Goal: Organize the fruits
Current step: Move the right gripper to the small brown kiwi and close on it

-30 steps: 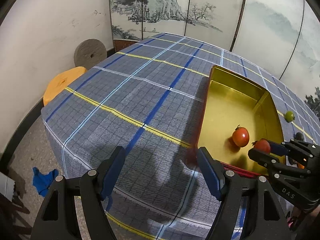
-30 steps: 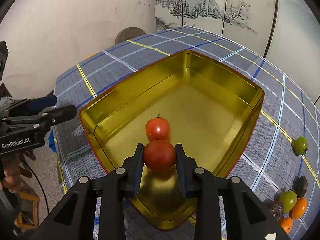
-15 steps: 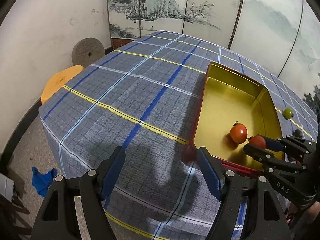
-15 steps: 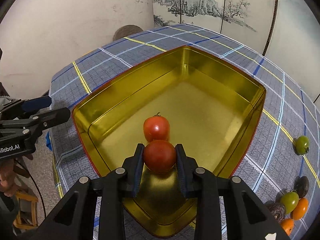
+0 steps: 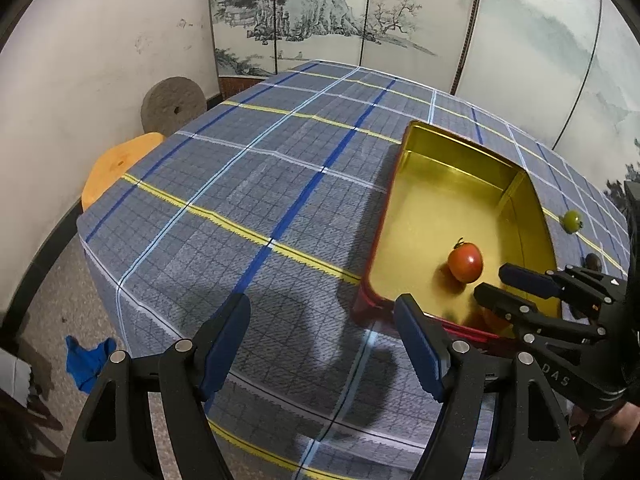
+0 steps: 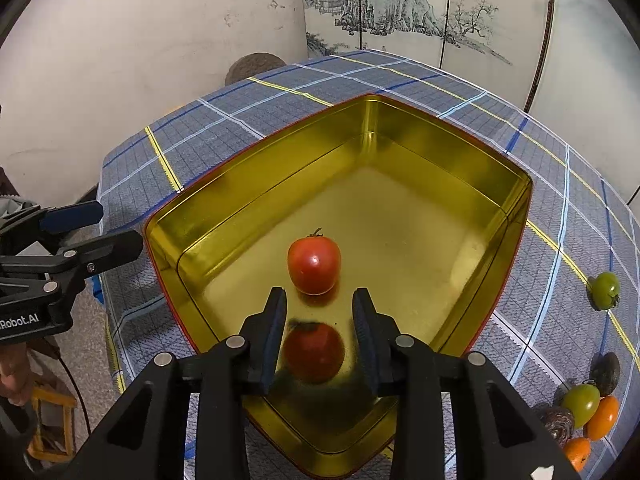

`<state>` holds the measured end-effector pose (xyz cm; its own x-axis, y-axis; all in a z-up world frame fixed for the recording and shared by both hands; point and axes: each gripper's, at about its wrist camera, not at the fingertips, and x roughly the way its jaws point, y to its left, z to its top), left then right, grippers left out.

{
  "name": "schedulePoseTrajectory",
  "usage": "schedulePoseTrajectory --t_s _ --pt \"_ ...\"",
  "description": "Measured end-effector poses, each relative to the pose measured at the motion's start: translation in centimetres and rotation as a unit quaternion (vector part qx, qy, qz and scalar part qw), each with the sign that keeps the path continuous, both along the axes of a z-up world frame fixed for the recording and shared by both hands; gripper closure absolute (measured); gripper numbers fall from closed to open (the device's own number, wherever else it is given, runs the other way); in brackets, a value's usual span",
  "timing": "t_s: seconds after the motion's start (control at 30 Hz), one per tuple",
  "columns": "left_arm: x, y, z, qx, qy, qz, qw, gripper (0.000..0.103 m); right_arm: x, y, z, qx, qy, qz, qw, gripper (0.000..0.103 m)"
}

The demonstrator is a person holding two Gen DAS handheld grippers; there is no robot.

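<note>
Since the earlier frame, the right gripper (image 6: 320,308) has just been opening its fingers, and the red tomato (image 6: 314,352) that was pinched between them has been let go: it is now seen lower, blurred, below and between the two pads, with a gap on either side. No contact between the pads and this tomato can be made out. It is placed inside the gold tin (image 6: 460,152), near the tin's closest corner. A second red tomato (image 6: 314,264), stem up, is set on the tin's floor just beyond the fingertips, in line with the gap between them.

To the right of the right fingers, outside the tin, a green tomato (image 6: 605,290) is found alone on the checked cloth of the surface (image 6: 248,120). Further toward the lower right edge a cluster is gathered: another green fruit (image 6: 581,400), two orange fruits (image 6: 604,416) and dark brown round things (image 6: 605,368) touching or just beside one another.

The left gripper (image 5: 322,316) is held with its fingers spread wide and nothing between them; only the cloth is seen in the gap. The tin is located just beyond and to the right of its right finger. On the far left of the left fingers, past the edge of the surface, an orange stool (image 5: 116,168), a grey stone disc (image 5: 174,104) against the wall and a blue rag (image 5: 86,360) on the floor are seen. A painted folding screen (image 5: 320,12) is stood behind the surface.
</note>
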<state>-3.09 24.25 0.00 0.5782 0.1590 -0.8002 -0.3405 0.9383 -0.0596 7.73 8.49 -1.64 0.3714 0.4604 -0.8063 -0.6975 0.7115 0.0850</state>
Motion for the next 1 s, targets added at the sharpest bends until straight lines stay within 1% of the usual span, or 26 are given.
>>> schedulePoseTrajectory --t_s 0.13,0.23,0.37,0.5,0.6,0.8,0.87,1.0 --pt "0.0 -0.8 0.8 0.005 -0.008 -0.009 0.9999 0.028 -0.5 -0.7 0.9 0.015 -0.004 -0.001 1.000 0.070" --pt "0.1 -1.7 1.3 0.004 -0.015 -0.019 0.9997 0.028 -1.4 -2.1 2.4 0.039 -0.012 -0.005 0.999 0.070" --pt "0.2 -3.1 1.6 0.005 -0.017 -0.037 0.9992 0.028 -2.7 -4.9 4.1 0.054 -0.029 -0.023 0.998 0.070" --pt "0.2 -4.4 1.7 0.001 -0.018 -0.054 0.9984 0.028 -3.5 -8.8 4.7 0.053 -0.039 -0.057 0.996 0.070" --pt "0.2 -5.4 1.7 -0.002 -0.018 -0.066 0.9976 0.028 -4.1 -12.3 4.5 0.037 -0.044 -0.091 0.994 0.070" --pt "0.4 -7.5 1.7 -0.008 -0.018 -0.095 0.9952 0.028 -6.1 -19.3 3.3 0.018 -0.019 -0.163 0.986 0.070" --pt "0.4 -8.2 1.6 -0.009 -0.018 -0.106 0.9942 0.028 -7.1 -21.0 2.5 0.012 -0.007 -0.179 0.984 0.070" --pt "0.4 -9.8 1.6 -0.007 -0.016 -0.126 0.9919 0.028 -9.0 -22.6 0.9 0.008 0.018 -0.194 0.981 0.070"
